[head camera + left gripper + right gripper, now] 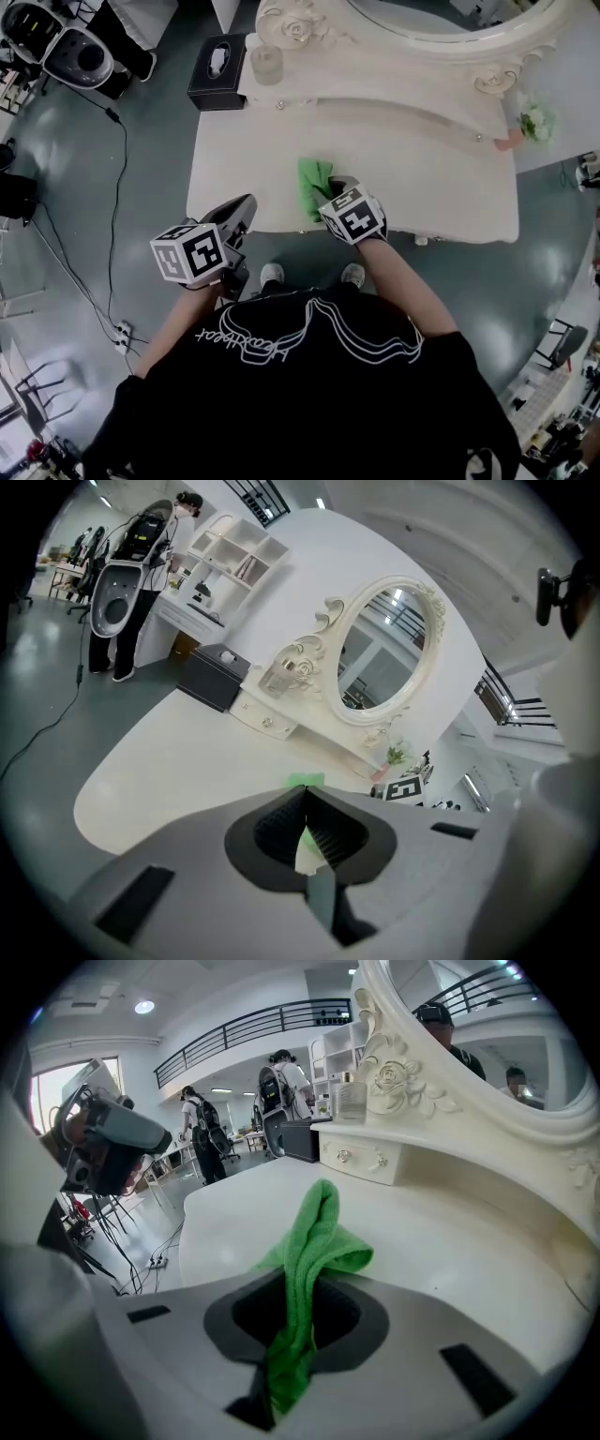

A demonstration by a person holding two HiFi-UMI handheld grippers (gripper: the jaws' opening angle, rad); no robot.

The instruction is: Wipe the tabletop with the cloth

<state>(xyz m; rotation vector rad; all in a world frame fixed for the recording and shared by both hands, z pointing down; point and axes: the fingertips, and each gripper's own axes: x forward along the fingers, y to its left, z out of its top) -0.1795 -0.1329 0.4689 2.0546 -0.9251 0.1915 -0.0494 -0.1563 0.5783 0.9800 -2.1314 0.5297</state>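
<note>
Green cloth [315,176] lies bunched on the cream tabletop [422,178], close to the front edge and about in its middle. In the head view the right gripper [336,189] reaches to the cloth from the front. The left gripper [247,206] is over the front edge of the tabletop, to the left of the cloth and apart from it. A black tissue box [217,70] stands at the back left corner, with a glass jar [266,64] just beside it. The carved frame of an oval mirror [487,56] rises at the back.

From the left gripper view, the left gripper [302,803] has its two jaws pressed together at the tips and nothing is between them. A small part of the cloth [306,781] shows on the tabletop beyond the tips. The tissue box [214,675] and the mirror [384,649] are farther behind.

From the right gripper view, the right gripper [298,1307] pinches the cloth [314,1241] between its jaws. One end of the cloth hangs down behind the jaws. The other end stands up in a fold and falls over to the right, down to the tabletop [450,1241].
</note>
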